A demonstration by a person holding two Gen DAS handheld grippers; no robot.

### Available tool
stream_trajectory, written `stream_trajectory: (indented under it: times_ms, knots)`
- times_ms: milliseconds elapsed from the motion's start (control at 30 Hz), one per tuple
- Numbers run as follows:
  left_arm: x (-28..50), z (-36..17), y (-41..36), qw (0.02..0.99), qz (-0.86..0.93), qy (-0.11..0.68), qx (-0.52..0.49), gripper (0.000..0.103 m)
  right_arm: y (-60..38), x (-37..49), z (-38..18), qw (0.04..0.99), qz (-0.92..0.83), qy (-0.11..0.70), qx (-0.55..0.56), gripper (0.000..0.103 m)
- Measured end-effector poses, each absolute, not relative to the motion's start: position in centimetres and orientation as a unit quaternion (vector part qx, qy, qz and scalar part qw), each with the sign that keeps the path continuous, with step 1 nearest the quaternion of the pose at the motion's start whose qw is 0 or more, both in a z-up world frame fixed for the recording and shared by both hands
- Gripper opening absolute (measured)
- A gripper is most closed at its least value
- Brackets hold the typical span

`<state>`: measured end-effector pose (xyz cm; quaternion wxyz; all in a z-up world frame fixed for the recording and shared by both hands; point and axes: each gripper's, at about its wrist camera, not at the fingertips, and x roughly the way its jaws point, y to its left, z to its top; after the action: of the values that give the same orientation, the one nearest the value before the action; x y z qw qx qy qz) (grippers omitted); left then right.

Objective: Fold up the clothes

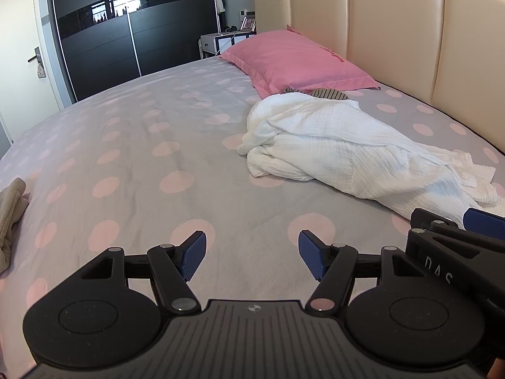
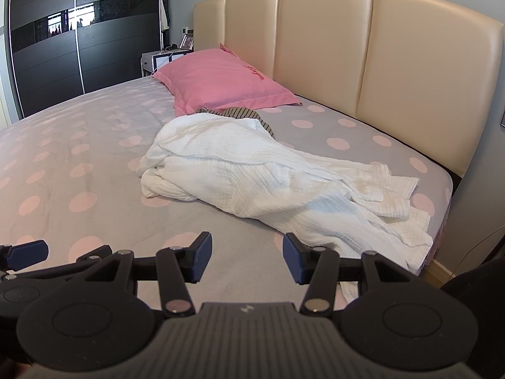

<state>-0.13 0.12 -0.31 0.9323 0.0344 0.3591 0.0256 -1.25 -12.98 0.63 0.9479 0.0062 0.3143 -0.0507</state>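
Two grippers, the left gripper and right gripper, hover open and empty above a bed, where a crumpled white garment lies near the pillow, folding not yet begun.

Both cameras sit low over the bed's near edge, side by side, tilted down and facing the headboard. The left view looks toward one o'clock, the right view straight to twelve. Both take in the pink pillow, the crumpled white garment close ahead, and each other's gripper.
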Motion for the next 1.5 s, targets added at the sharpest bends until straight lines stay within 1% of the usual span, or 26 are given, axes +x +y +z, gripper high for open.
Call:
stream_trajectory:
  times_ms: [833,1133,1233,1300,1400,1500]
  knots:
    - [0.0,-0.5,0.5,0.931,0.032,0.362,0.029,0.063,-12.7,-1.1,0.5,0.948,-0.046,0.314,0.006,0.053]
    - [0.5,-1.2,1.5,0.929,0.04,0.368,0.028,0.063,-11.7,-0.1,0.5,0.941,-0.032,0.337,-0.011,0.053]
    - [1.0,-1.6,2.5,0.925,0.045,0.376,0.02,0.063,-11.6,1.2,0.7,0.932,0.005,0.362,-0.006,0.055]
    - [1.4,-2.0,3.6,0.921,0.046,0.386,0.012,0.063,-11.6,2.4,0.9,0.928,0.033,0.37,-0.024,0.062]
    - [2.3,-2.6,5.4,0.914,0.057,0.401,0.018,0.063,-11.7,4.8,1.2,0.925,0.057,0.37,-0.066,0.064]
    - [3.4,-3.4,7.1,0.905,0.071,0.418,0.032,0.063,-12.2,8.4,0.9,0.919,0.061,0.374,-0.108,0.065]
